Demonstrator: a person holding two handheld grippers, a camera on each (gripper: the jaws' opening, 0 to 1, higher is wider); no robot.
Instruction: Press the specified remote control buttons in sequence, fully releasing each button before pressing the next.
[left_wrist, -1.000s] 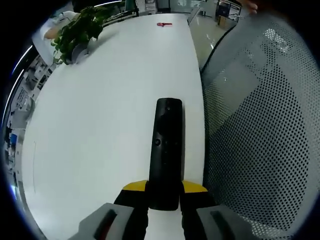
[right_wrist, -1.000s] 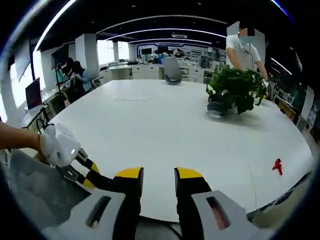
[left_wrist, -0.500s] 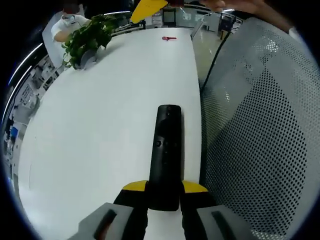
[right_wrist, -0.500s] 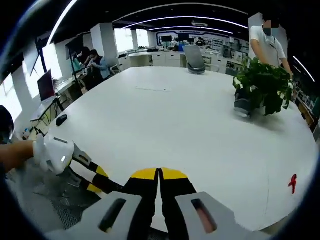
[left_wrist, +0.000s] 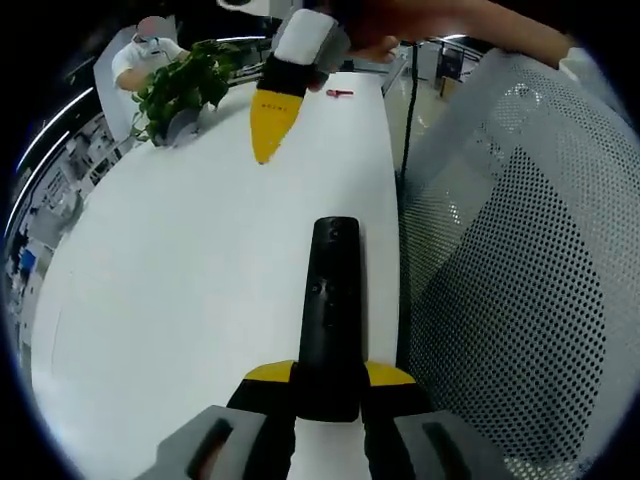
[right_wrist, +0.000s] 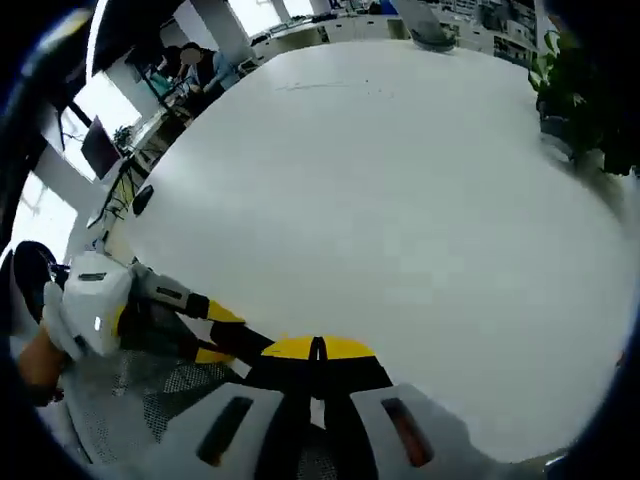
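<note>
Remote control, black and slim, sits in the lower centre of the left gripper view, its near end clamped between the yellow-tipped jaws of the left gripper and its length pointing up the frame over the white table. Small buttons show on its upper face. To the right of it in that view stands a grey mesh chair back. At the top of the frame the right gripper hangs with its yellow tip pointing down above the table, well apart from the remote control; beside it lie a potted plant at upper left and a small red object near the table's far edge.

In the right gripper view the right gripper's own jaws are pressed together on nothing at bottom centre, over the table. The left gripper comes in at lower left, a gloved hand on it. A plant shows blurred at upper right.
</note>
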